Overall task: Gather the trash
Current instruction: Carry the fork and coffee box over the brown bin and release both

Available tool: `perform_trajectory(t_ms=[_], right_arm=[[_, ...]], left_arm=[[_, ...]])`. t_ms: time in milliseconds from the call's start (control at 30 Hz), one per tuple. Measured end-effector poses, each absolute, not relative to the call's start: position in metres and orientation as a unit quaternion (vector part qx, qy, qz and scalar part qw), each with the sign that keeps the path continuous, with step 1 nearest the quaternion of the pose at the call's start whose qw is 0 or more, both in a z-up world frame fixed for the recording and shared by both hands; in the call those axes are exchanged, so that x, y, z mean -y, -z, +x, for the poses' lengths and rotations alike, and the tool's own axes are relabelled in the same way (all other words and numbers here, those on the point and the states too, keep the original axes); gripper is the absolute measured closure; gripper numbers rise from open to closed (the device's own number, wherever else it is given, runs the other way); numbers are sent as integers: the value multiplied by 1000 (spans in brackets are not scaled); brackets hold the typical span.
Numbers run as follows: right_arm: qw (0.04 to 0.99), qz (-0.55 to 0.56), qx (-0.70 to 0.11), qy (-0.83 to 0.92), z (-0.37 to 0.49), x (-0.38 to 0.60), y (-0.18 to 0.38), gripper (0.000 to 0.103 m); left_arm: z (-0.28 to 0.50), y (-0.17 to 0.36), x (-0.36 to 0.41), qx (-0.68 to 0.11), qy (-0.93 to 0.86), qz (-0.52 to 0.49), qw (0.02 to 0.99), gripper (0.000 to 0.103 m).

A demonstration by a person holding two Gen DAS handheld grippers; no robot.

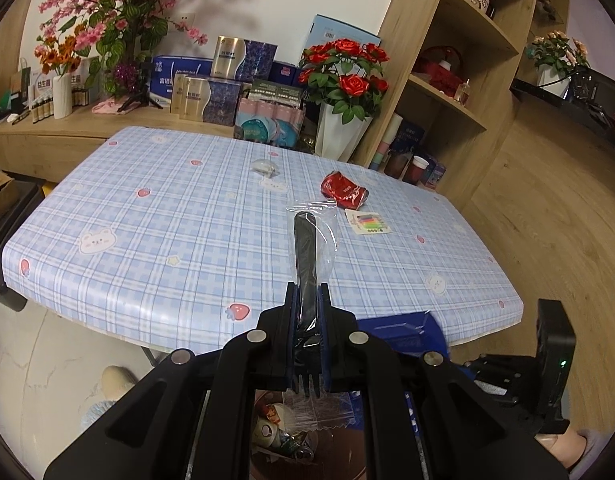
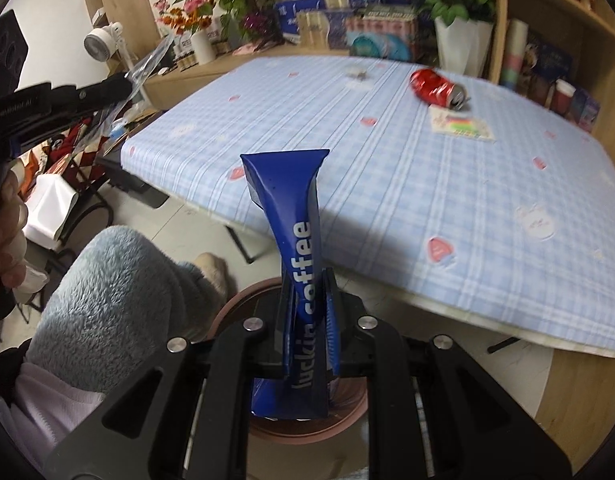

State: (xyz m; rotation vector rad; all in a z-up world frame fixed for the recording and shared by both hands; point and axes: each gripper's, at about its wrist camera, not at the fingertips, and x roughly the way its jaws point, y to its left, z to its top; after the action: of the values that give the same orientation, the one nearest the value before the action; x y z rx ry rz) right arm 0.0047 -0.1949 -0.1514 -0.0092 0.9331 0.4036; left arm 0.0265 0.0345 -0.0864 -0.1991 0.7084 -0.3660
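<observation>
Both claws hang over the round brown trash bin (image 2: 347, 400) at the near edge of the counter (image 1: 167, 208), covered in blue plaid cloth. The left claw (image 1: 307, 304) is clamped on a black plastic fork sealed in a clear wrapper (image 1: 307, 248), its tines pointing down toward the bin, where cups and scraps already lie. The right claw (image 2: 309, 288) pinches a crumpled blue paper coffee bag printed "luckin coffee" (image 2: 295, 216) directly above the bin's rim. Neither piece has been dropped yet. Left on the counter are a crushed red soda can (image 1: 343, 192), a small white card with coloured stripes (image 1: 367, 222) just beside it, and a crumpled clear plastic scrap (image 1: 263, 166) farther back, so the collection looks roughly half finished.
</observation>
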Motion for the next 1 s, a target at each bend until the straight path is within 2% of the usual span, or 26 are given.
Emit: perform_trajectory(t_ms=[67,133,267,433,633,1000], right_arm=[[864,-1,-461,-203,6,190,159,84],[861,1,-465,-206,6,188,163,69],[873,8,-449,-191,7,194,155,52],[904,23,-403,-137,10,220,133,15],[929,25,-360,-84,11,245,107,6],[936,41,-347,-52,12,266,101,6]], left_arm=[[27,88,-33,-346,179,-97,916,93],[27,89,-32,-348,180,-96,915,93],[26,93,-29,-353,186,-94,912,93],[21,96,-20,-361,202,-88,906,93],[14,109,-8,-382,223,-81,893,93],[5,130,13,-417,259,-66,869,93]])
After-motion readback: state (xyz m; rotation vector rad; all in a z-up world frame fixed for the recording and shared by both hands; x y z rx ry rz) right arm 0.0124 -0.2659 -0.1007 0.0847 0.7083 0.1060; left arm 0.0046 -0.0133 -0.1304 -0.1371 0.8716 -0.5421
